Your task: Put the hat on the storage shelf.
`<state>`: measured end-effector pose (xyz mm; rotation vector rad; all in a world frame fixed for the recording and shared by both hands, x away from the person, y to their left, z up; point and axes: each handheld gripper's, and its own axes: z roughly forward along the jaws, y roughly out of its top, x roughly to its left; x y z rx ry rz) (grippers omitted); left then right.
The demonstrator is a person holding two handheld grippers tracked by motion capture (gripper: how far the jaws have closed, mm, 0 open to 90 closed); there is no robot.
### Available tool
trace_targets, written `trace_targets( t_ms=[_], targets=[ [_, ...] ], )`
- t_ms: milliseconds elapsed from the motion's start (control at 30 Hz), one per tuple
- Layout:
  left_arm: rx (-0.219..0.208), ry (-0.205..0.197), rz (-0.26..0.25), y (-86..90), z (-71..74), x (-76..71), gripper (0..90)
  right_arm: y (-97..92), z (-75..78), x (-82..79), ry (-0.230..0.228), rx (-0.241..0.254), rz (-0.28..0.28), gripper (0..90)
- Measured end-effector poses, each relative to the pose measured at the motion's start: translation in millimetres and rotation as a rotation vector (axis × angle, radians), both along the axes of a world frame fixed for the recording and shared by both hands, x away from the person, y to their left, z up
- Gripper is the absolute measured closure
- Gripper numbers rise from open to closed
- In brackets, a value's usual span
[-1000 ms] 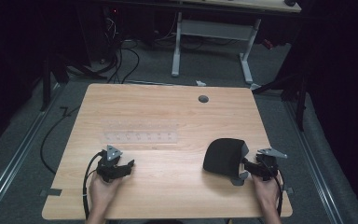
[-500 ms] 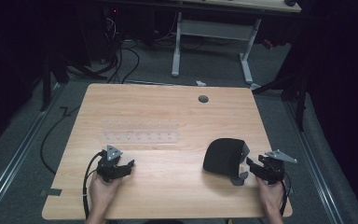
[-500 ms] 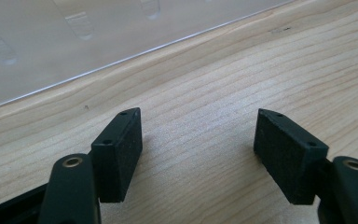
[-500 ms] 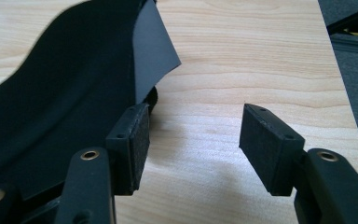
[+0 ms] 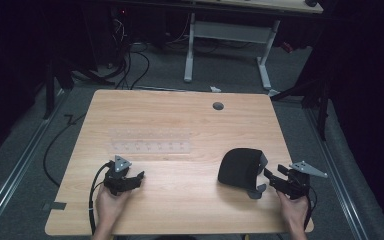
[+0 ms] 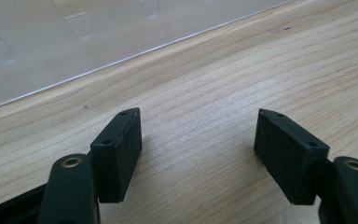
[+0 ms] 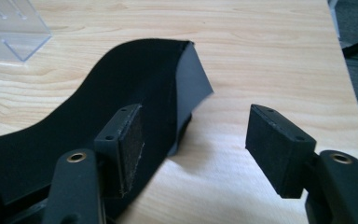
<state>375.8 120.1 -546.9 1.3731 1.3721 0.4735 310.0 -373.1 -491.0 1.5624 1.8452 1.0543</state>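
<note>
A curved black pad-like object with a grey underside lies on the right half of the wooden table. My right gripper hovers just right of it, jaws apart and just opened wider. In the right gripper view its left jaw hangs over the black object; bare wood shows between the pads, which press on nothing. My left gripper rests near the front left, open, with bare table between its pads.
A clear plastic rack lies flat mid-table, just beyond the left gripper and far left of the right one. A round grommet hole sits near the far edge. The table's right edge runs close to the right hand.
The right gripper has drawn slightly back to the right of the black object and risen a little. The black object and the left gripper have stayed put.
</note>
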Motion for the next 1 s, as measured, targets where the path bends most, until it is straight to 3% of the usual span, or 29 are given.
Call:
trace_targets(
  t_ms=[667, 1000],
  targets=[
    [0.0, 0.003, -0.002, -0.3, 0.1, -0.2, 31.9, 15.2, 3.0, 40.3, 0.035, 0.037, 0.067, 28.0],
    [0.0, 0.003, -0.003, -0.4, 0.1, -0.2, 31.5, 19.0, -0.4, 63.4, 0.087, 0.035, 0.093, 23.2]
  ],
)
